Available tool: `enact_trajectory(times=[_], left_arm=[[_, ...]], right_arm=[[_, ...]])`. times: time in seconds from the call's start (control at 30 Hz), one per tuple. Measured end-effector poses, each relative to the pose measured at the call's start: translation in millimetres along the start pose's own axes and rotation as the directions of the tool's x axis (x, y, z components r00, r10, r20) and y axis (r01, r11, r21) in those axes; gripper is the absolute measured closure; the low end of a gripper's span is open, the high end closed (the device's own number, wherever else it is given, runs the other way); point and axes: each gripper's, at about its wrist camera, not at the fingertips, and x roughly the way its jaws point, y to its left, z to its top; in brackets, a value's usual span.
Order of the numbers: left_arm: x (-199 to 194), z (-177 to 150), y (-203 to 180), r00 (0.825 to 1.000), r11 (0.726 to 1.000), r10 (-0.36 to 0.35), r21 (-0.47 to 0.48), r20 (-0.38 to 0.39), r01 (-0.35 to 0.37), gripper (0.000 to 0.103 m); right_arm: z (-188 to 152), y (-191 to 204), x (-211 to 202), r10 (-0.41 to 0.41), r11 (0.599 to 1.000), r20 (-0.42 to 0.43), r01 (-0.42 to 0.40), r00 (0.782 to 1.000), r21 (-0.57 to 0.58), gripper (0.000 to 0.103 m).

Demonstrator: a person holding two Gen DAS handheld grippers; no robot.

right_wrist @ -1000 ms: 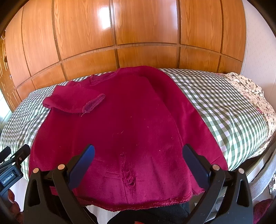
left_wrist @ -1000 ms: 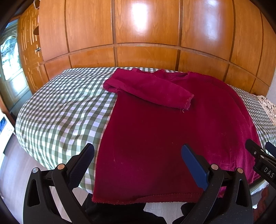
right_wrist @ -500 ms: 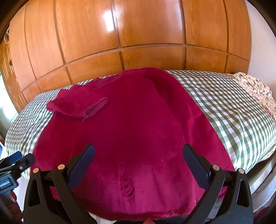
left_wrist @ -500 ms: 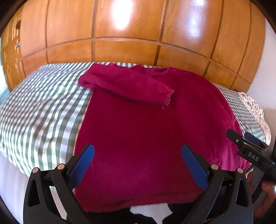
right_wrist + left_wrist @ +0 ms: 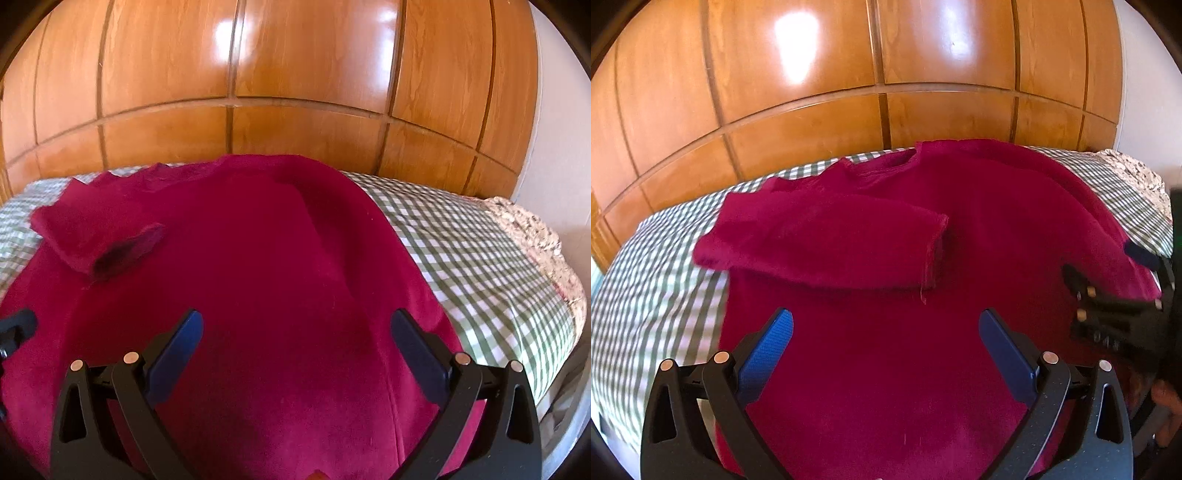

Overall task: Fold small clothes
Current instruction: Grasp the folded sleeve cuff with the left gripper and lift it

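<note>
Across the bed point(image 5: 657, 280), from its far edge by the wooden panelling to the near edge, lies the red sweater point(image 5: 886, 350), spread flat. One sleeve point(image 5: 827, 243) is already folded over the chest; the other sleeve point(image 5: 343, 206) lies unfolded along the right side. Both the left gripper point(image 5: 886, 343) and right gripper point(image 5: 295, 343) hover with fingers spread apart, holding nothing. Most folding remains, by the look of it.
</note>
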Motion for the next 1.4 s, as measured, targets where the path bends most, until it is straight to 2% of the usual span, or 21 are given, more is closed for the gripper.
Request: enact_trajectory(times=[0.13,0.2,0.27,0.33,0.43,0.6,0.63,0.67,0.73,0.83,0.93,1.03,1.2,1.33,1.4], left_arm=[[16.8,12.4,-3.7,0.999,1.000,0.001,0.013,0.044,-0.002,0.004],[30.8,17.4,-5.9,0.999,0.999,0.034,0.030,0.029,-0.035,0.012],[48.0,20.5,-8.4,1.000,0.998,0.028,0.048,-0.011,-0.027,0.033],[63.0,21.4,-9.5,0.999,0.999,0.001,0.053,-0.049,0.002,0.036],[72.1,20.4,-11.0,0.998,0.997,-0.031,0.066,-0.049,0.034,0.039],[78.9,21.4,-14.8,0.996,0.994,-0.061,0.085,-0.068,0.067,0.075],[76.6,23.0,-13.6,0.996,0.995,-0.055,0.080,-0.065,0.060,0.088],[73.9,22.8,-12.5,0.997,0.996,-0.046,0.071,-0.058,0.050,0.091],[67.3,25.0,-3.5,0.996,0.997,-0.072,0.018,-0.048,0.073,0.092],[47.0,27.9,18.6,0.995,0.993,-0.096,-0.064,0.009,0.097,0.092],[23.8,30.3,50.6,0.994,0.988,-0.075,-0.133,0.076,0.084,0.092],[1.7,30.2,95.4,0.991,0.968,-0.045,-0.239,0.128,0.075,0.092],[-25.1,20.8,174.4,0.984,0.914,0.070,-0.405,0.166,0.004,0.092],[-33.2,7.6,232.8,0.975,0.854,0.165,-0.516,0.148,-0.066,0.092],[-36.7,-1.4,263.9,0.966,0.815,0.224,-0.569,0.133,-0.110,0.092]], right_arm=[[-10.9,-6.1,15.9,0.015,0.999,-0.053,-0.013,0.999,0.036,0.002],[-16.7,-10.6,17.2,0.039,0.997,-0.035,-0.036,0.999,0.063,0.002],[-18.0,-10.3,18.1,0.045,0.997,-0.025,-0.044,0.999,0.062,0.002],[-20.8,-10.9,17.3,0.046,0.997,-0.015,-0.045,0.999,0.061,0.002],[-22.8,-10.5,16.2,0.039,0.998,-0.004,-0.039,0.999,0.056,0.002],[-22.5,-9.6,19.5,0.058,0.996,0.001,-0.058,0.998,0.069,0.002],[-23.1,-10.4,19.2,0.062,0.995,0.003,-0.062,0.998,0.073,0.002],[-23.5,-10.7,18.8,0.062,0.995,0.005,-0.063,0.998,0.073,0.002],[-24.3,-9.9,17.9,0.057,0.996,0.010,-0.058,0.998,0.069,0.002],[-23.8,-10.0,18.6,0.058,0.996,0.011,-0.059,0.998,0.070,0.002],[-23.5,-9.0,19.0,0.057,0.996,0.011,-0.058,0.998,0.069,0.002],[-23.4,-8.8,18.5,0.058,0.996,0.013,-0.058,0.998,0.070,0.002],[-23.5,-7.9,18.2,0.057,0.996,0.015,-0.058,0.998,0.070,0.002],[-23.6,-7.3,18.0,0.056,0.996,0.016,-0.057,0.998,0.069,0.002],[-23.6,-7.2,18.1,0.056,0.996,0.016,-0.057,0.998,0.070,0.002]])
